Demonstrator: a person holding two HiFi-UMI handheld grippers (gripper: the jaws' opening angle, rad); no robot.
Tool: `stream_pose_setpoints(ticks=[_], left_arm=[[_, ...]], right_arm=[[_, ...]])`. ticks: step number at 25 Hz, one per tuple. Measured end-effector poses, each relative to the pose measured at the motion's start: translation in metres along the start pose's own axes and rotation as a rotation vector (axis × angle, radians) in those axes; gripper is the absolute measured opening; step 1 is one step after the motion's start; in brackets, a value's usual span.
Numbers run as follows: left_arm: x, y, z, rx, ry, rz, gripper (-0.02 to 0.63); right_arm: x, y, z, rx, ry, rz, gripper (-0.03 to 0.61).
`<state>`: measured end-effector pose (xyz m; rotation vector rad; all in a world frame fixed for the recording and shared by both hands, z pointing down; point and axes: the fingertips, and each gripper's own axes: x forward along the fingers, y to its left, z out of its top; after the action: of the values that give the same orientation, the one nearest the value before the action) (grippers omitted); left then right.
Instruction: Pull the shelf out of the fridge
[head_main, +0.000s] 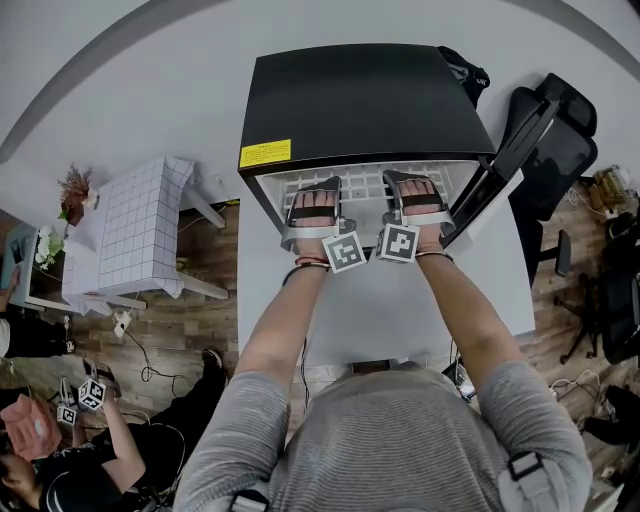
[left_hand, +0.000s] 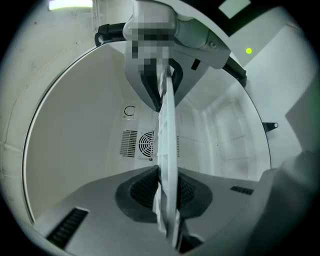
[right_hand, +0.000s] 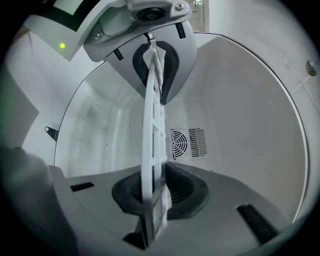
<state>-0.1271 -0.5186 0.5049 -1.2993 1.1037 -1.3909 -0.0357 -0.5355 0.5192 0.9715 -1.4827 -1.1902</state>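
A small black fridge (head_main: 360, 100) stands open in front of me, its door (head_main: 520, 140) swung to the right. The white wire shelf (head_main: 368, 185) shows at its mouth. My left gripper (head_main: 313, 213) and right gripper (head_main: 418, 207) reach side by side onto the shelf's front edge. In the left gripper view the shelf (left_hand: 167, 150) runs edge-on between the ribbed pads (left_hand: 142, 187), which press on it. In the right gripper view the shelf (right_hand: 154, 140) is clamped the same way between the pads (right_hand: 180, 190). Behind it lies the fridge's white interior with a round fan grille (right_hand: 179, 142).
A white table (head_main: 140, 225) stands to the left of the fridge. A black office chair (head_main: 560, 150) stands to the right behind the door. Another person (head_main: 90, 430) sits at the lower left holding marker cubes. Cables lie on the wooden floor (head_main: 190, 330).
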Motion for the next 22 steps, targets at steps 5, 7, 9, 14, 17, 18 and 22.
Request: stream_pose_setpoints(ticks=[5, 7, 9, 14, 17, 18, 22], left_arm=[[-0.010, -0.014, 0.008, -0.077, -0.037, -0.066, 0.040], [-0.014, -0.017, 0.010, -0.096, -0.044, -0.080, 0.041], [-0.018, -0.019, 0.010, -0.099, -0.043, -0.087, 0.041], [-0.028, -0.014, 0.005, -0.041, -0.012, -0.047, 0.040], [-0.034, -0.029, 0.015, -0.132, -0.063, -0.117, 0.041], [-0.035, -0.029, 0.015, -0.134, -0.064, -0.117, 0.041], [-0.038, -0.023, 0.009, -0.085, -0.037, -0.077, 0.041]], right_arm=[[-0.011, 0.002, 0.001, 0.004, 0.011, 0.004, 0.041], [-0.015, 0.002, 0.002, 0.002, 0.010, 0.001, 0.041], [-0.019, 0.003, 0.003, 0.000, 0.010, 0.002, 0.041], [-0.030, 0.003, 0.004, 0.003, -0.001, -0.004, 0.041], [-0.036, 0.004, 0.006, 0.015, -0.009, -0.002, 0.041], [-0.037, 0.006, 0.005, 0.007, -0.003, -0.002, 0.041], [-0.040, 0.008, 0.005, 0.008, 0.000, 0.003, 0.041]])
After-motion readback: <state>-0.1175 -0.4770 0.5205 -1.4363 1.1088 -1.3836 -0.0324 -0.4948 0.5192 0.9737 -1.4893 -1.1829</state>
